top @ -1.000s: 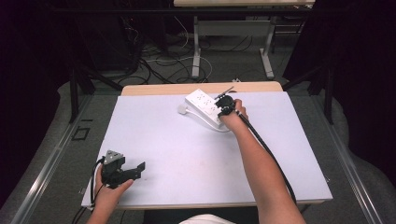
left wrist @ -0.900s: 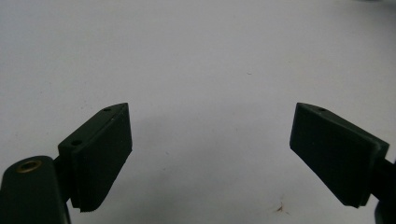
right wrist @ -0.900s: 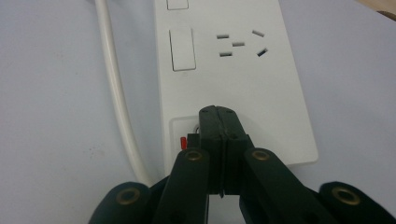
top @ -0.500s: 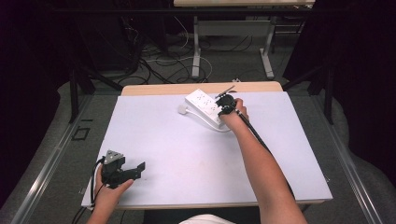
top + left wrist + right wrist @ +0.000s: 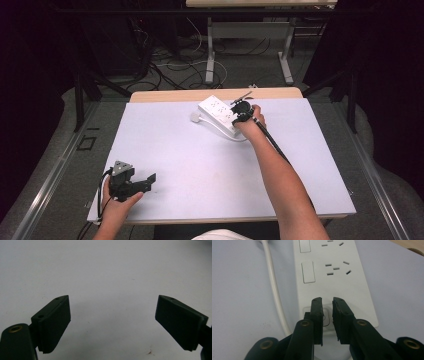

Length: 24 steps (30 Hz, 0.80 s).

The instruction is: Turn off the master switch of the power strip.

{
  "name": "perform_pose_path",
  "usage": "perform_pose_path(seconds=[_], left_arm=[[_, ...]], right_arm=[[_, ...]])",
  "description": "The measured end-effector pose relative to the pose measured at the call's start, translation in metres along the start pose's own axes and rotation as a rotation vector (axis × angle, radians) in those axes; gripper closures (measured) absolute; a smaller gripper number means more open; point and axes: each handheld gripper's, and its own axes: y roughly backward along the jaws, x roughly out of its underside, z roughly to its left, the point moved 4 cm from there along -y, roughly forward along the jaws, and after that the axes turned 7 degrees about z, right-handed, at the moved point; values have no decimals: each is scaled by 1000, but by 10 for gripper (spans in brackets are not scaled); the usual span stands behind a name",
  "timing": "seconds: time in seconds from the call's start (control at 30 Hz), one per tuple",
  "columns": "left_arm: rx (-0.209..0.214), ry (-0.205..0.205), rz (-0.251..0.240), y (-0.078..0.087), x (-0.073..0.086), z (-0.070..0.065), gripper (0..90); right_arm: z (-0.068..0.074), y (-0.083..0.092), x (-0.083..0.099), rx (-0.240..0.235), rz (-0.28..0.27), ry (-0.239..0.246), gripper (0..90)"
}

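Resting at the far edge of the pale bench (image 5: 165, 150), the white plastic power strip (image 5: 218, 111) lies under the right gripper (image 5: 242, 109). Left gripper (image 5: 112, 320) – fingers spread wide over bare bench. Right gripper view – fingers (image 5: 316, 312) narrowly parted, just been opening, above the strip's clear switch cover (image 5: 326, 316).

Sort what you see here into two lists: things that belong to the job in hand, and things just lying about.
In the job:
- white plastic power strip, with its clear switch
- right gripper, fingers slightly apart over that switch, just been opening
- white cord

Lying about:
- left gripper, open, idle
- floor cables
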Motion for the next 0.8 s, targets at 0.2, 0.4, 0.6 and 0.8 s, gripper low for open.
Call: perform_pose_path(seconds=[0.2, 0.4, 0.6, 0.8], left_arm=[[1, -4, 3, -2, -1, -1, 129], [-1, 0, -2, -3, -1, 0, 129], [0, -1, -1, -3, -1, 0, 129], [5, -1, 9, -2, -1, -1, 129]], right_arm=[[-3, 3, -1, 21, -6, 5, 708], [-1, 5, -4, 7, -24, -10, 642], [0, 9, -5, -13, -38, -10, 565], [-2, 13, -5, 2, -61, -6, 505]])
